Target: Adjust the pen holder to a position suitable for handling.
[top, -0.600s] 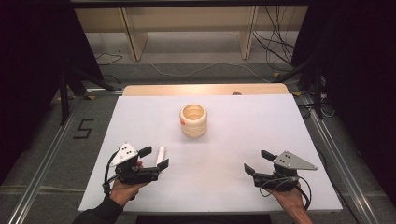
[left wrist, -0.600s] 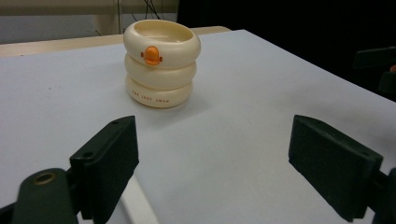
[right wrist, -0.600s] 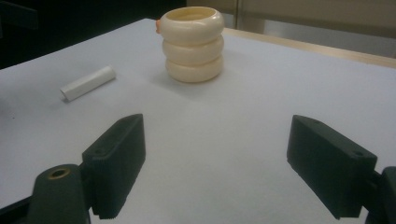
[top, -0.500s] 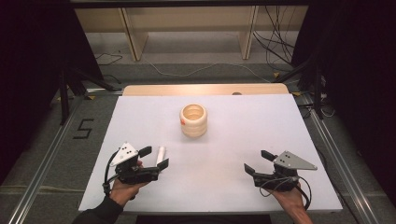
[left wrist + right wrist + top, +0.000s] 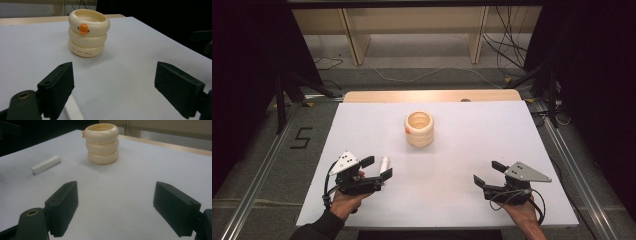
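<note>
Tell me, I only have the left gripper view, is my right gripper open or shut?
Observer: Open. The right gripper has its jaws spread wide, with nothing between them.
Operator: What's that white thing by my left jaw?
Observer: A small white tube lying flat on the table, apart from the cup.
Operator: Anything inside the cup?
Observer: From the high view it looks empty.

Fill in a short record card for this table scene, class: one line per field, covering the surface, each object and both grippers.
Surface: white table
Centre object: cream ringed cup, upright, orange mark on the top ring
Small object: white cylinder, lying on its side by the left gripper
Left gripper: open, holding nothing
Right gripper: open, holding nothing
Contact: neither gripper touches the cup
</note>
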Action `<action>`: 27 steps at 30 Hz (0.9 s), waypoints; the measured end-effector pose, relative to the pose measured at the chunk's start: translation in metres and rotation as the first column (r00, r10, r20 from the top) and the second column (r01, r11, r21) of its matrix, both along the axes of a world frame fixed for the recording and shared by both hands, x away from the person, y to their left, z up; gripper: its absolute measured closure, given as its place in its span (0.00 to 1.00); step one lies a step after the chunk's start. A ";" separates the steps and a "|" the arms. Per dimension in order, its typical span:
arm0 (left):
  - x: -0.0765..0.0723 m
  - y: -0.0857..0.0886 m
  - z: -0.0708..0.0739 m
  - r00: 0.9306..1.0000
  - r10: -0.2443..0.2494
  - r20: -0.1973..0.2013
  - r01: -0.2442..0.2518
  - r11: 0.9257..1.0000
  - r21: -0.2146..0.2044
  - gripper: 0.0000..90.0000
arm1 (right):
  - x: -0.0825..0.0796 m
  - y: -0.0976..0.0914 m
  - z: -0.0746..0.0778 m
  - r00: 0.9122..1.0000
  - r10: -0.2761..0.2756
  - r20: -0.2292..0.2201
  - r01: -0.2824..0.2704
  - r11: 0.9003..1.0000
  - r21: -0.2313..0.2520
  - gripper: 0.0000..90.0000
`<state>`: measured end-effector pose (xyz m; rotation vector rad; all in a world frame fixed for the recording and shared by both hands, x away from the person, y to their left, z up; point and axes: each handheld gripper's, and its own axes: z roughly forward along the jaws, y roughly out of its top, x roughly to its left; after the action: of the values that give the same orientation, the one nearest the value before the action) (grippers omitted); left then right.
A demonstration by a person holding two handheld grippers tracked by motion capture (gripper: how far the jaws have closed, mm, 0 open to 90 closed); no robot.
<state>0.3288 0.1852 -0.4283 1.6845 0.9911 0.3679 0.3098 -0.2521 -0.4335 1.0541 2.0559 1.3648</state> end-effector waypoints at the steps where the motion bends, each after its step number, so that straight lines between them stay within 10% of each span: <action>1: 0.001 0.000 0.000 1.000 0.005 -0.002 -0.005 1.000 0.000 0.17 | 0.000 0.000 0.000 1.000 -0.002 0.001 0.002 1.000 0.000 0.23; 17: 0.026 0.008 0.006 0.993 0.114 -0.044 -0.115 0.993 -0.026 0.17 | 0.001 0.000 0.000 1.000 -0.012 0.006 0.012 1.000 -0.004 0.24; 27: 0.056 0.009 0.004 0.974 0.208 -0.087 -0.208 0.978 0.004 0.20 | 0.001 0.001 -0.001 1.000 -0.006 0.002 0.006 1.000 -0.010 0.25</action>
<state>0.3844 0.1940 -0.4248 1.6074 1.2374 0.4321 0.3106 -0.2509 -0.4341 1.0537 2.0547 1.3503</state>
